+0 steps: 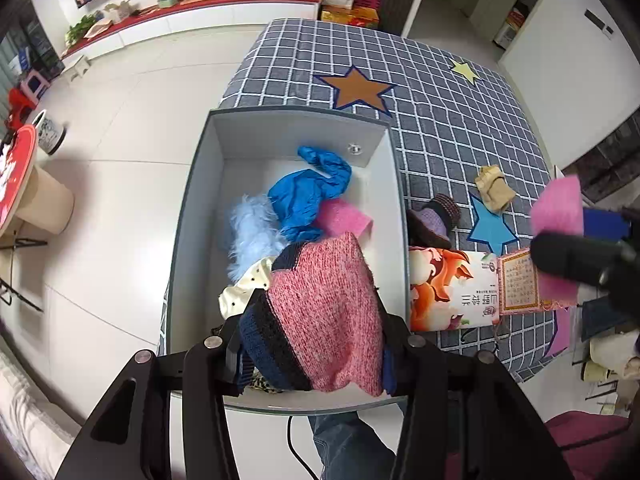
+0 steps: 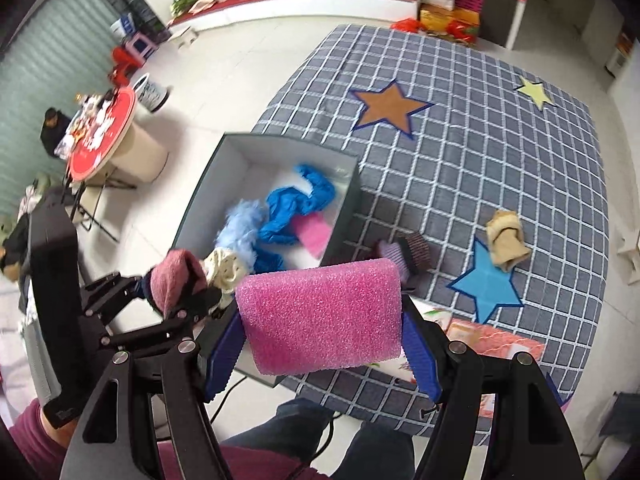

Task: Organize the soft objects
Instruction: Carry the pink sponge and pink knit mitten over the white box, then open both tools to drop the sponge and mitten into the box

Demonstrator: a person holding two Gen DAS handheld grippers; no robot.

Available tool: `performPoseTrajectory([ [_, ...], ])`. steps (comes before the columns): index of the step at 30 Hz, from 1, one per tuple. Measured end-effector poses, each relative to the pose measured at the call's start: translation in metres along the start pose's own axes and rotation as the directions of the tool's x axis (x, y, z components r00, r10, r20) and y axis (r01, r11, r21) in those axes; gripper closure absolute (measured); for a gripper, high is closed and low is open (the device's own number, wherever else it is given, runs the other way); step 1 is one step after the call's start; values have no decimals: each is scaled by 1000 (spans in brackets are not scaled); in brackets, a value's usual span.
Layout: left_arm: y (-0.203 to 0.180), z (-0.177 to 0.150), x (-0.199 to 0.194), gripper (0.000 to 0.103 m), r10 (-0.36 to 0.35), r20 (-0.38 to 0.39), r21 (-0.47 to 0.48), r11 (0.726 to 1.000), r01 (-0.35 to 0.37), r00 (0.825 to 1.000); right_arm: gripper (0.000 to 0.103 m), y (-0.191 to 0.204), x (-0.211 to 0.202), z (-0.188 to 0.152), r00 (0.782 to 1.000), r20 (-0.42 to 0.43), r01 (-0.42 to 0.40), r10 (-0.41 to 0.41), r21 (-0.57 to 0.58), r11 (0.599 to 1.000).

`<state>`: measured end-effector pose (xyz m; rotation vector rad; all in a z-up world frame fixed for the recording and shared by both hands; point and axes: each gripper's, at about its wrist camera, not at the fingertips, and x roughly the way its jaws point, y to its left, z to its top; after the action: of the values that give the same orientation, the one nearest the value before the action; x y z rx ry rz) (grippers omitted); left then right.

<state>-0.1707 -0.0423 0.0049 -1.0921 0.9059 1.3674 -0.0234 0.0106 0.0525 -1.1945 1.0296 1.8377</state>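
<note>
On checked tablecloth beside white floor: grey box.

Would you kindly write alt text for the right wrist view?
The right gripper clamps a pink foam block near a grey box of soft items on a checked tablecloth. The left gripper holds a pink knitted piece over the box.

Both wrist views steeply downward, close above, sharing grey box and checked cloth
</note>
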Motion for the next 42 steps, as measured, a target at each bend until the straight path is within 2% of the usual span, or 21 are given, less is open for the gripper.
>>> performPoseTrajectory([
  [6,7,-5,5,52,1,-8,-35,999,-2,1000,30,13,9,-1,999,-35,0,-2,-43,999],
  [21,13,-11,19,52,14,-59,-72,997,-19,998,30,10,21,-6,996,-92,-11,9,-22,1000],
  [42,25,-17,22,52,37,-75,-101,994,-44,996,30,24,26,-5,995,-104,-8,2,-53,999],
])
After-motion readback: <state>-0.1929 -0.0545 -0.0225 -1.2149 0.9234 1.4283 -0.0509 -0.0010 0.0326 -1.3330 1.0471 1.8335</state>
